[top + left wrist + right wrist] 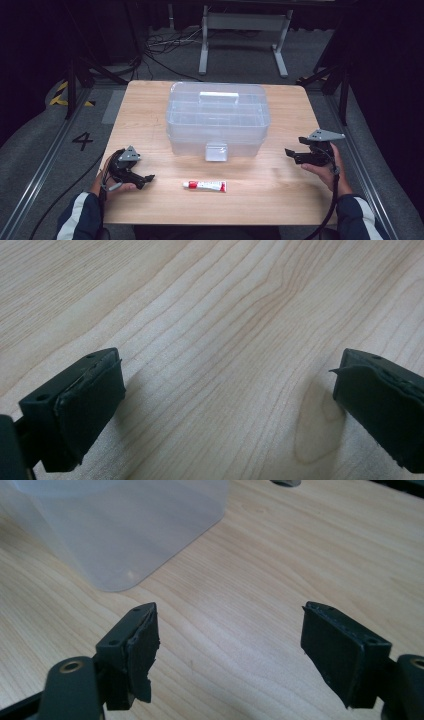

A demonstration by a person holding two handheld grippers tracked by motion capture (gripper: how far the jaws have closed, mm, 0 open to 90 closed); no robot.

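Note:
A clear plastic toolbox (217, 120) with a white handle and a front latch (216, 151) stands shut at the middle of the wooden table (280, 200). In front of it lies a small white tube with red ends (205, 186). My left gripper (145, 180) rests low at the front left, left of the tube, open over bare wood (225, 405). My right gripper (292, 154) hovers at the right, pointing toward the toolbox's right end, open with nothing between its jaws (230, 645). A corner of the toolbox (125, 530) lies ahead of it to the left.
Behind the table stands a white metal frame (245, 40) with cables (165, 45) on the grey floor. A floor mark "4" (82, 141) lies left of the table. Dark stand legs (75, 75) flank both sides.

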